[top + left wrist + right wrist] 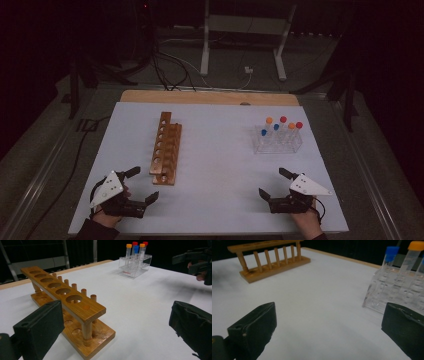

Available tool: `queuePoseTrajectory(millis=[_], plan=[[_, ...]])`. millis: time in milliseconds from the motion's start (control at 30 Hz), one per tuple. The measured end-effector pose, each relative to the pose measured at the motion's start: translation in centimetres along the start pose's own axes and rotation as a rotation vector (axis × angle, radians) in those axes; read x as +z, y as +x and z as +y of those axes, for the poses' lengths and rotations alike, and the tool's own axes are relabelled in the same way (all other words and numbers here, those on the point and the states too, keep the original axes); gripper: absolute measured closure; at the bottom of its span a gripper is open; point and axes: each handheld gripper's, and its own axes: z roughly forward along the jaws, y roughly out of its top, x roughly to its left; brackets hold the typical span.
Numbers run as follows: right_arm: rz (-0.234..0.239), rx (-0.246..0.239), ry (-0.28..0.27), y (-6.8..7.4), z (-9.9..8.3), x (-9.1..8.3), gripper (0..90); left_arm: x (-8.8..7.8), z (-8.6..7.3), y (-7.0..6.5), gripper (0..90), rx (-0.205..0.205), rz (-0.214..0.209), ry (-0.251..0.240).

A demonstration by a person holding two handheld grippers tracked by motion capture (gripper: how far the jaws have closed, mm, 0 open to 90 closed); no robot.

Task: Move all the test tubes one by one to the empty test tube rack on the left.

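A wooden tube rack (165,147) with a row of empty holes lies lengthwise left of the table's middle; the left gripper view shows this wooden rack (67,302) close up, the right gripper view has the wooden rack (269,260) far off. A clear plastic rack (278,139) at the right holds several capped tubes (283,123) with orange, red and blue caps. My left gripper (141,185) rests at the front left, open and empty, just short of the wooden rack's near end. My right gripper (273,182) rests at the front right, open and empty, below the clear rack (397,290).
A white sheet (220,165) covers the table, with a wooden edge (210,97) at the far side. Beyond the table are dark floor, cables and a white stand (245,35). Bare sheet lies between the two racks.
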Motion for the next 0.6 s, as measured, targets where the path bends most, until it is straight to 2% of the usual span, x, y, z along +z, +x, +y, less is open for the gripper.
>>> queuePoseTrajectory(millis=[167, 267, 433, 600], plan=[[0.020, 0.003, 0.070, 0.3, -0.2, 0.5, 0.0, 0.0, 0.0, 0.1, 0.5, -0.010, -0.006, -0.003], [0.042, 0.044, 0.111, 0.0, -0.1, 0.6, 0.0, 0.0, 0.0, 0.2, 0.5, -0.010, -0.006, -0.001], [0.016, 0.058, 0.135, 0.1, 0.5, 0.5, 0.0, -0.2, 0.1, 0.2, 0.5, -0.015, -0.005, -0.005], [0.014, 0.057, 0.159, 0.5, 0.9, 0.5, 0.0, -0.2, 0.0, 0.2, 0.5, -0.018, -0.004, -0.006]])
